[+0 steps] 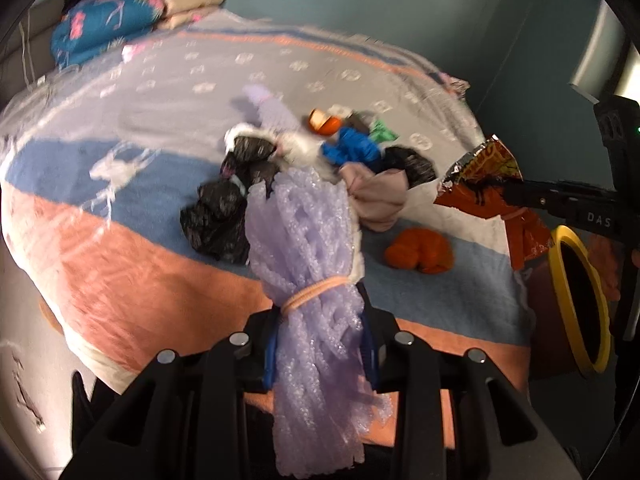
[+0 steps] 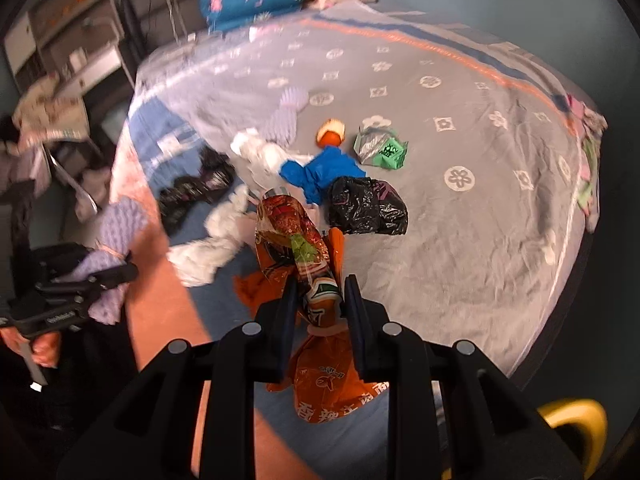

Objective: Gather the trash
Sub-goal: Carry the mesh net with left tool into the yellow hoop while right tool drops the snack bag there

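My left gripper [image 1: 320, 320] is shut on a bundle of purple foam netting [image 1: 304, 232] tied with a rubber band, held above the bed's near edge. My right gripper [image 2: 320, 292] is shut on an orange snack wrapper [image 2: 292, 232], also above the bed. In the left wrist view the right gripper [image 1: 516, 192] holds that wrapper [image 1: 484, 168] at the right. On the blanket lies a trash pile: black bags [image 2: 368, 206], blue plastic [image 2: 320, 172], a green wrapper [image 2: 380, 146], white tissue [image 2: 208, 252] and an orange crumpled piece [image 1: 420, 250].
A yellow-rimmed bin [image 1: 580, 300] stands beside the bed at the lower right. The bed [image 1: 120, 240] has a striped blanket, with folded quilts and pillows [image 1: 104, 24] at its far end. Shelves and a desk [image 2: 72, 40] stand to the left of the bed.
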Demonstrator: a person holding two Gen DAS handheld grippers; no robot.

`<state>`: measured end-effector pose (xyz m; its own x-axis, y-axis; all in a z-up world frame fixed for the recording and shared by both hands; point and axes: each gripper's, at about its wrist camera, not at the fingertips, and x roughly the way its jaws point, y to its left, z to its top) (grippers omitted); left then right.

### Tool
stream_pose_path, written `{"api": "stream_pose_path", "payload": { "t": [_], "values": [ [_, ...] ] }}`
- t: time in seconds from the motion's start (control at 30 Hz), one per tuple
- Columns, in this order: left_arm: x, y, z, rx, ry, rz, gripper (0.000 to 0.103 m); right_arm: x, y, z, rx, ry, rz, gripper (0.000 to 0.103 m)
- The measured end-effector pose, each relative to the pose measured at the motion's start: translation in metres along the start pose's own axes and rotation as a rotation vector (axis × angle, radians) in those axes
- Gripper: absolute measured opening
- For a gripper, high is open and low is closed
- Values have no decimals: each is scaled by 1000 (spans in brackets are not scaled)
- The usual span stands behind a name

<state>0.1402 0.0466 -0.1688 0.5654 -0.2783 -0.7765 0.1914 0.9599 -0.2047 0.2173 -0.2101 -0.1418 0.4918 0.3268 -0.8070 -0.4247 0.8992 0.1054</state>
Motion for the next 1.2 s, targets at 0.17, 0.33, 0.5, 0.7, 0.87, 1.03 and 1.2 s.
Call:
{"api": "stream_pose_path", "payload": {
  "t": [0.17,0.33,0.5,0.7,0.87,1.03,1.2],
  "values": [
    [-30,-22,10,89,-75,-16,30,-56,-3,-22,102,-96,70,23],
    [-59,-50,23,159,-157,-39,30,-106,-12,-44,176,-200,84,23],
    [-80,-83,34,200,-205,-67,30,-162,-27,-61,242,-336,93,23],
    [-95,-133,45,281,-226,-101,31,-220,-47,-84,329,-494,53,23],
    [-95,-176,56,348,-224,-147,31,-266,-64,-109,393,-608,-70,23],
    [-85,-217,59,403,-204,-209,31,-294,-75,-127,443,-638,-197,23],
    [-68,-258,58,430,-156,-280,31,-300,-93,-142,506,-574,-296,24]
  ]
}}
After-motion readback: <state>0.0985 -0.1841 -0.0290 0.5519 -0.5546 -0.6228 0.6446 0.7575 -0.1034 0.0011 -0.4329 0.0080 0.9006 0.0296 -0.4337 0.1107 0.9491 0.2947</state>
